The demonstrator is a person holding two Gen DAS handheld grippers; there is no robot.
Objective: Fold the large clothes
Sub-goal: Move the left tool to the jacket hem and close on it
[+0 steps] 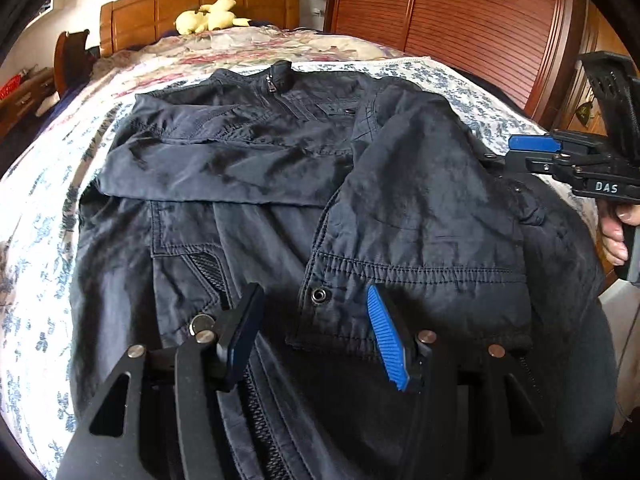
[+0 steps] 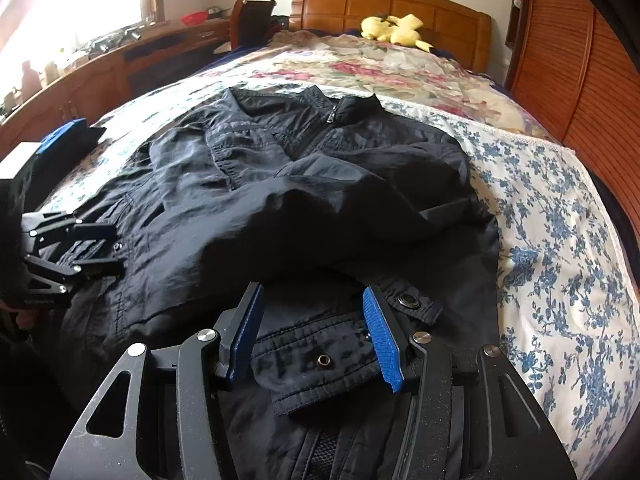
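A dark navy jacket (image 1: 280, 168) lies front up on the bed, collar at the far end, both sleeves folded across its chest. It also shows in the right wrist view (image 2: 280, 200). My left gripper (image 1: 316, 320) is open and empty, just above the jacket's lower front near a sleeve cuff with a snap (image 1: 319, 295). My right gripper (image 2: 312, 328) is open and empty over a cuff with a snap (image 2: 322, 359) near the hem. The right gripper also shows in the left wrist view (image 1: 520, 152), at the jacket's right edge.
The bed has a blue floral sheet (image 2: 560, 240) and a floral quilt (image 2: 380, 68) further up. A yellow plush toy (image 2: 394, 29) lies by the wooden headboard (image 1: 200, 4). A wooden wardrobe (image 1: 480, 12) stands right of the bed, a desk (image 2: 100, 76) left.
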